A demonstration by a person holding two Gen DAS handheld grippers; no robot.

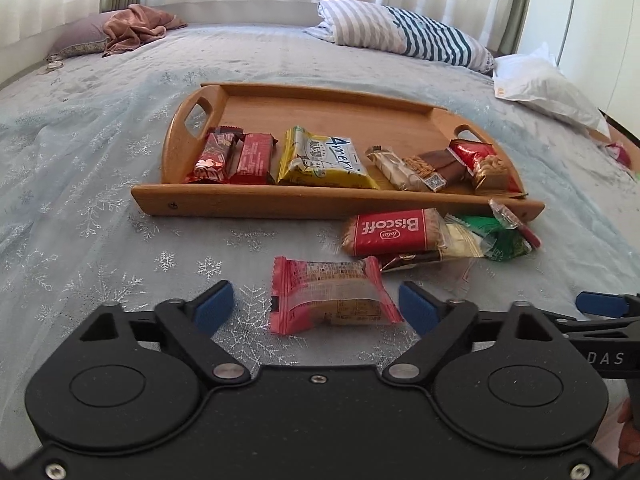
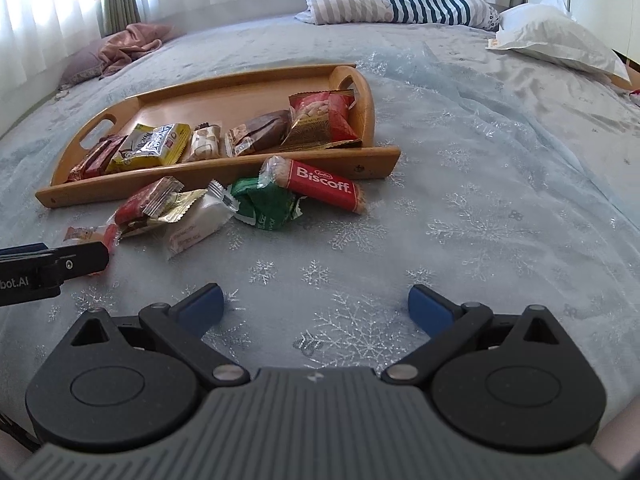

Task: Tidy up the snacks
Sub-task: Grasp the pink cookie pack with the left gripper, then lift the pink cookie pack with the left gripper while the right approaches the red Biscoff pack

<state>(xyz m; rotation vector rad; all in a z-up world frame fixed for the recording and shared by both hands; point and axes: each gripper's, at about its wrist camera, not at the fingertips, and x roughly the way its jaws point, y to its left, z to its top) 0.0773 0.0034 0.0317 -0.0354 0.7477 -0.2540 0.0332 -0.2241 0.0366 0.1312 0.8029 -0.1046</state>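
A wooden tray (image 1: 256, 200) (image 2: 384, 158) lies on the bed with several snacks in a row: red bars (image 1: 232, 158), a yellow pack (image 1: 320, 160) (image 2: 154, 146), a brown bar (image 1: 436, 166) and a red nut pack (image 2: 324, 122). Loose snacks lie in front of it: a red Biscoff pack (image 1: 390, 232) (image 2: 320, 188), a green pack (image 2: 264, 204), a white pack (image 2: 198, 220). A pink-edged clear pack (image 1: 332, 296) lies between the fingers of my open left gripper (image 1: 316, 308). My right gripper (image 2: 316, 308) is open and empty over the bedspread.
The bedspread (image 2: 480, 200) is pale blue with snowflakes. A striped pillow (image 1: 400, 34) and a white pillow (image 1: 548, 88) lie at the back right. A pink cloth (image 1: 132, 30) lies at the back left by the curtains.
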